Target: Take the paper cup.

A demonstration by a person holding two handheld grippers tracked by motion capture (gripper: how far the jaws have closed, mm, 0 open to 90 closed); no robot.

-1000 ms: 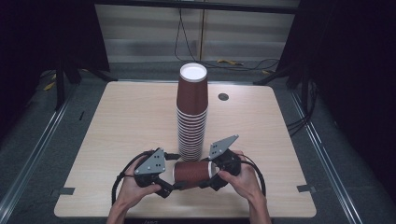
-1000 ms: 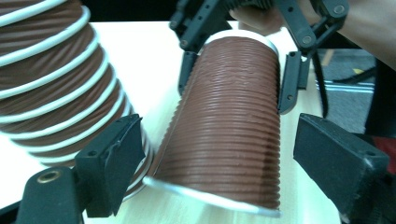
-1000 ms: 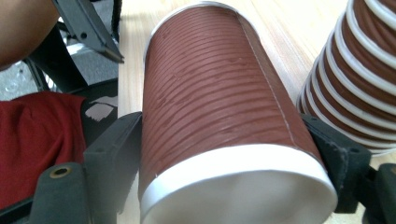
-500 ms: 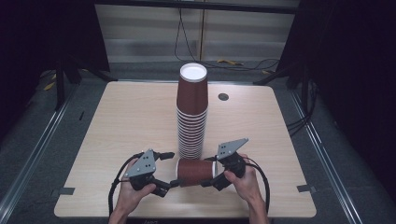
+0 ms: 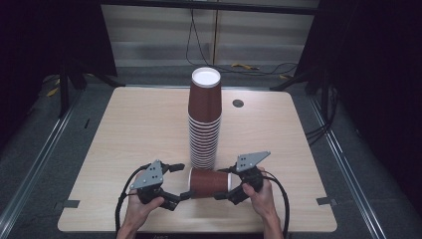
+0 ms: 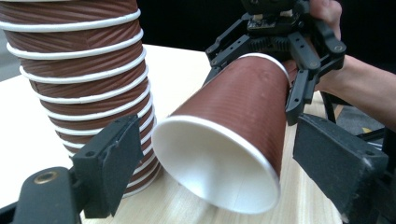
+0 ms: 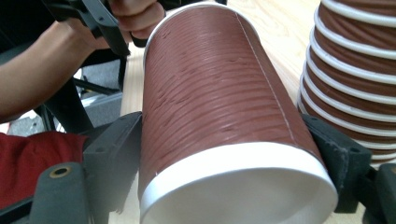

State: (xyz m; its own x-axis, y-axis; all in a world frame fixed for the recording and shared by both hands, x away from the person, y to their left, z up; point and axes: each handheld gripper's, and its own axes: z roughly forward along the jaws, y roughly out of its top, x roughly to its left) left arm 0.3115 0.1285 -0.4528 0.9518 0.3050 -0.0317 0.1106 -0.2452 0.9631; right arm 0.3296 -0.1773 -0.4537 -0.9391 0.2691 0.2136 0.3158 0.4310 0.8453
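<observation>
Tools, two, hand-held, low over the near edge of the surface (image 5: 124, 129). Tall cup stack (image 5: 204, 119): upright at centre. Loose cup (image 5: 209, 182): on its side just before the stack's foot, long axis crosswise, open mouth toward the left tool (image 5: 181, 181), base toward the right. Right tool (image 5: 223, 188): clenched on the cup's base end. Left tool: jaws astride the rim, not pressing. Hands have spread slightly apart since earlier.
</observation>
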